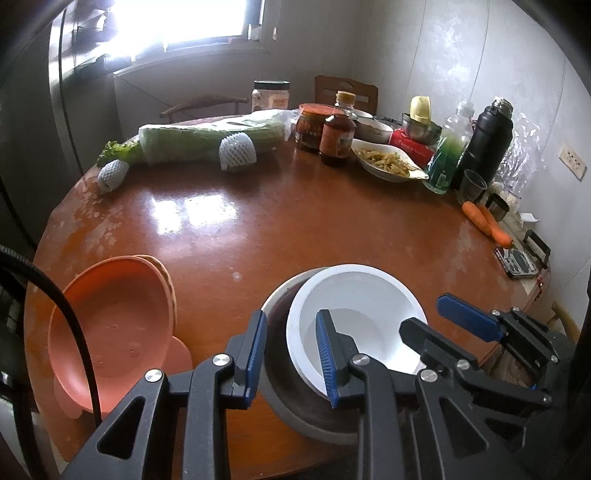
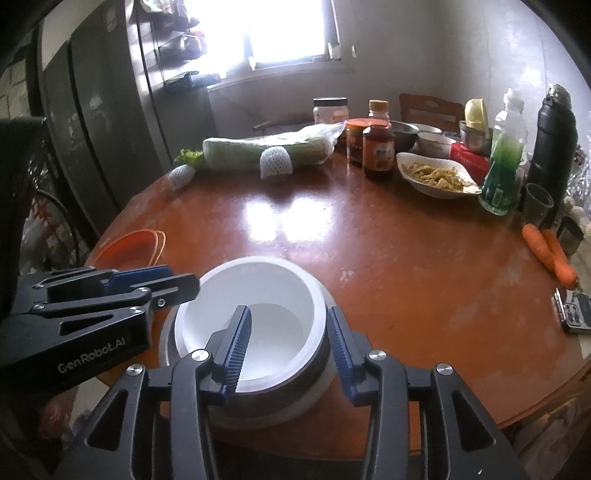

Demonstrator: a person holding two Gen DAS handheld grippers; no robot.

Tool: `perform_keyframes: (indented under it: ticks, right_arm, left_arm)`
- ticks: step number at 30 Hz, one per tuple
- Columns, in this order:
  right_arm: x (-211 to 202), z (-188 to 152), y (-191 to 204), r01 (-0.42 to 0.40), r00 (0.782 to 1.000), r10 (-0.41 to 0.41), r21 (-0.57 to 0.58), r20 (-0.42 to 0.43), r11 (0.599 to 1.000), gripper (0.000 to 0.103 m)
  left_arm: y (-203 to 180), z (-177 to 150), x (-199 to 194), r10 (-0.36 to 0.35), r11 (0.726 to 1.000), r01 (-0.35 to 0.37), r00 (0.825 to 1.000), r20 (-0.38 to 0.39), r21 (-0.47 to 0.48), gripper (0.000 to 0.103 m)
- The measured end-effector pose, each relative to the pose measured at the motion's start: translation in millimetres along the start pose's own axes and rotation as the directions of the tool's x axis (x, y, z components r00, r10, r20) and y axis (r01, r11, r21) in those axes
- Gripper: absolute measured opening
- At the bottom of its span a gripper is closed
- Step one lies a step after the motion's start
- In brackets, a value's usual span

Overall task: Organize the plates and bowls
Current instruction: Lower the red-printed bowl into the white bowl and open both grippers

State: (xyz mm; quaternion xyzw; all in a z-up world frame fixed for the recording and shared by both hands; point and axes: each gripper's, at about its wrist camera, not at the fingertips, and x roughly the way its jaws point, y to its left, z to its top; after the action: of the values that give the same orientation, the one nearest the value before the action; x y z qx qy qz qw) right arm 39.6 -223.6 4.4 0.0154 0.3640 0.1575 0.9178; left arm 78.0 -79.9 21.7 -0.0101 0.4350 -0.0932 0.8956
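Place: a home dining corner, daylit by a window (image 1: pixel 192 22).
Table: round wooden table (image 1: pixel 277 229), with wooden chairs (image 1: pixel 347 92) at its far edge.
Food: sauce jars (image 1: pixel 337 138), a dish of cooked food (image 1: pixel 388 162), wrapped greens (image 1: pixel 210 138) along the far edge; carrots (image 1: pixel 487 221) at the right edge.
Fixtures: wall socket (image 1: pixel 572 160).

The inner bowl (image 1: pixel 354 314) sits nested in the outer bowl (image 1: pixel 280 373) at the near edge of the round table (image 1: pixel 258 221); the stacked plates (image 1: pixel 110 325) lie to their left; the wrapped cabbage (image 1: pixel 210 136) lies across the far left; jars (image 1: pixel 332 136) stand behind the middle; a food dish (image 1: pixel 388 162) lies right of them; carrots (image 1: pixel 487 221) rest at the right edge
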Motion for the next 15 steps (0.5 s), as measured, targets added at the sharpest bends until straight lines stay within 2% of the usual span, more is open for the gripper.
perform_keyframes:
  ticks: [13,15]
  right_arm:
    - [-12.3,4.4,-6.5,0.008,0.999,-0.009,0.015,0.032,1.000,0.057]
    - [-13.5,4.3,-8.3,0.010,0.999,-0.011,0.020,0.034,1.000,0.059]
  left_arm:
    - [9.3,-7.4,-12.0,0.022,0.999,-0.022,1.000,0.016,-0.029,0.036]
    - [11.2,-9.4,-12.9,0.020,0.999,-0.019,1.000,0.016,-0.035,0.041]
